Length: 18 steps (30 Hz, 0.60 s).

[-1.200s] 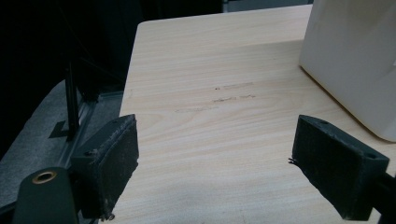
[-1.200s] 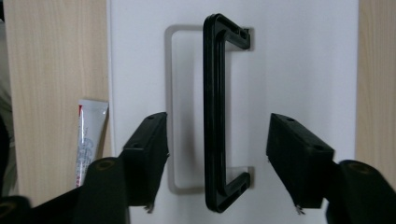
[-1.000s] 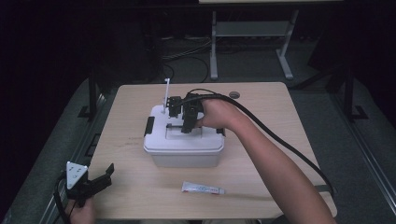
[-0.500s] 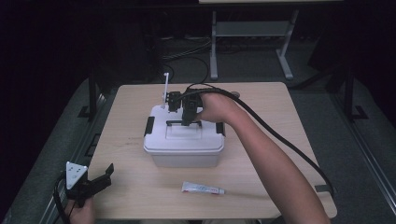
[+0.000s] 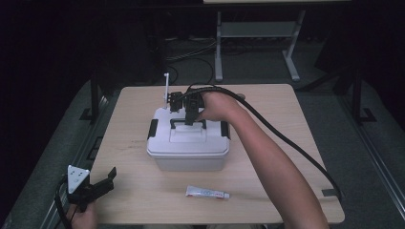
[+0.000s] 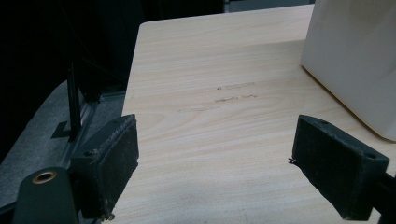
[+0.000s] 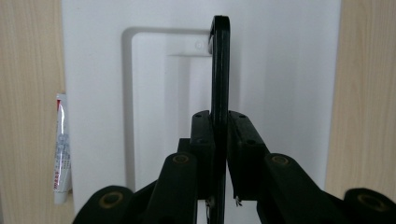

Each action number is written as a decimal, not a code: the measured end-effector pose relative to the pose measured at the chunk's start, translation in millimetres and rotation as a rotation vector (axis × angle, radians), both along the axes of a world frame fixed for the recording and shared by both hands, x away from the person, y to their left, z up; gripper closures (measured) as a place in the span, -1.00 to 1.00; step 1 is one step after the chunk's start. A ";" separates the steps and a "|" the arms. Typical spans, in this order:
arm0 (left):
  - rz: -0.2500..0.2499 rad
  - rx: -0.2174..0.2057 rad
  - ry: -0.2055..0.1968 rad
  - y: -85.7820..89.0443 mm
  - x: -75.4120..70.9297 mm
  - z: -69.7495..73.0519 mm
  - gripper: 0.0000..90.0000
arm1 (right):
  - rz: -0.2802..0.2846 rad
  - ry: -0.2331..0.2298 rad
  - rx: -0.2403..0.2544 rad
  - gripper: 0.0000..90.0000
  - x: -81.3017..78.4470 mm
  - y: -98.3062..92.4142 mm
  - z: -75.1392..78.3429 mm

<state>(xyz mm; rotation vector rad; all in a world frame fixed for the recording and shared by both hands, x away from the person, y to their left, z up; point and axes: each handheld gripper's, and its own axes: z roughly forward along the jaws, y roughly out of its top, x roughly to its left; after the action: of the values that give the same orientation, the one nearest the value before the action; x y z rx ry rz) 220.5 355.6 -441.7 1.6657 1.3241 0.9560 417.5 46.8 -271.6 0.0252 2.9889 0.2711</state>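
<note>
Setting: a dark room with a light wooden table point(image 5: 296, 143) seen from above; grey floor and a metal stand point(image 5: 253, 43) lie beyond it.
Box: a white plastic box point(image 5: 188, 145) with a lid sits near the middle of the table, with black latches at its left and right ends.
Handle: a black handle point(image 7: 219, 65) on the lid stands upright.
Right gripper: the right gripper point(image 5: 188, 114) is over the lid, its jaws closed tight on the black handle, which runs up between them in the right gripper view.
Left gripper: the left gripper point(image 5: 107, 179) rests at the table's near left corner, well apart from the box, jaws spread wide with nothing between them.
Tube: a small white tube point(image 5: 207, 192) lies flat on the table just in front of the box.
Post: a thin white post point(image 5: 166, 88) stands upright behind the box.
</note>
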 end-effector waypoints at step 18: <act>-0.002 0.008 -0.001 -0.6 0.4 -0.2 -0.69 | 0.014 0.034 0.005 0.86 6.3 0.4 1.4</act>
<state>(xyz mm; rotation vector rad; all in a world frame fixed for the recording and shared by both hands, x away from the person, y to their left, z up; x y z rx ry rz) 220.9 354.9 -441.9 1.6716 1.3194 0.9619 423.8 47.2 -270.2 0.0093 3.0234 0.2823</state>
